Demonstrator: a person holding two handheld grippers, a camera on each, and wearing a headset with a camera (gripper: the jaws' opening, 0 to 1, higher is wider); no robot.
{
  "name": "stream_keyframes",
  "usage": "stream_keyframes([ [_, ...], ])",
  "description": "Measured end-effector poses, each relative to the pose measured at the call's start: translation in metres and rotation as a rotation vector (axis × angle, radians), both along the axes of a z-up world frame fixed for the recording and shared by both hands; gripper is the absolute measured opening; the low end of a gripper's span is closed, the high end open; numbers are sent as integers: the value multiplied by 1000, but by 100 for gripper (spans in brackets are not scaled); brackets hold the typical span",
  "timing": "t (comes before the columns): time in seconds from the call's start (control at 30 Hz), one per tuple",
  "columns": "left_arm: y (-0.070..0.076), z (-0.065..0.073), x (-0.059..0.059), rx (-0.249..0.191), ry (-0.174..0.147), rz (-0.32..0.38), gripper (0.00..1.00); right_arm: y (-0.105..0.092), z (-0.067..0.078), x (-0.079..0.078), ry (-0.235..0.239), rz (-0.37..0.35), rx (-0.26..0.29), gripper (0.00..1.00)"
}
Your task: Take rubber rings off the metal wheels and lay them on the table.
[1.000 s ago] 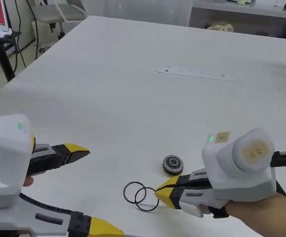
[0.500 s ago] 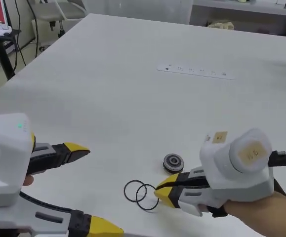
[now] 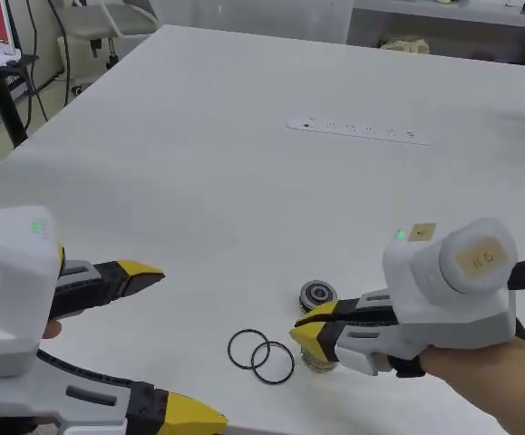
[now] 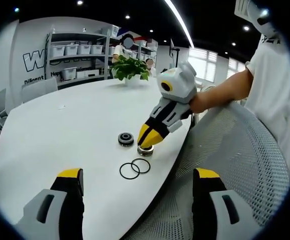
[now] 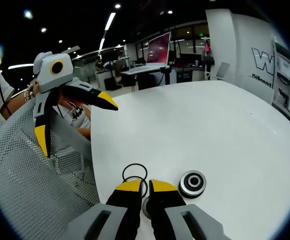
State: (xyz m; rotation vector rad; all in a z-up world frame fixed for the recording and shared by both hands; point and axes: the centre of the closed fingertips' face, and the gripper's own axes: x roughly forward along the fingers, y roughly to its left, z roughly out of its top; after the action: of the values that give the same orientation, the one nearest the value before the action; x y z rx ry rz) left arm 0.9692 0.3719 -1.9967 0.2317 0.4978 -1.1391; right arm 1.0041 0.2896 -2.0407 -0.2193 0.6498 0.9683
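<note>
Head view: left gripper at 8 o'clock, jaws spread wide, holding nothing; two rubber rings lie overlapping on the table at 6 o'clock; just right of them one metal wheel sits free; right gripper at 4 o'clock, jaws narrow, pinching a second wheel.

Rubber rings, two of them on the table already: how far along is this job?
Two black rings lie loose and overlapping on the table, so those look done. The right claw is closed on a metal wheel beside them. The left claw is open and idle. The other wheel lies untouched; its dark rim may be a ring to remove.
</note>
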Motion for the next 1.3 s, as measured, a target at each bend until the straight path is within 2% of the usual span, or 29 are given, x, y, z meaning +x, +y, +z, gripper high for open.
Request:
stream_keyframes([
  [0.33,0,0,1,3,-5,4,88,-13,17,18,-19,-93,66,3],
  [0.53,0,0,1,5,-4,3,88,-24,31,30,-29,-158,129,4],
  [0.73,0,0,0,6,-3,-2,88,-30,43,35,-31,-181,184,6],
  [0.87,-2,1,-1,-3,-2,-9,88,-28,50,35,-36,-145,202,12],
  [1.07,-3,2,-2,-6,-5,-22,88,-26,59,36,-77,-78,178,18],
  [1.2,-5,7,-2,-45,0,-18,88,-25,70,39,-133,-47,158,21],
  [1.3,-6,12,-1,-72,-5,-21,90,-24,78,42,-153,-33,163,28],
])
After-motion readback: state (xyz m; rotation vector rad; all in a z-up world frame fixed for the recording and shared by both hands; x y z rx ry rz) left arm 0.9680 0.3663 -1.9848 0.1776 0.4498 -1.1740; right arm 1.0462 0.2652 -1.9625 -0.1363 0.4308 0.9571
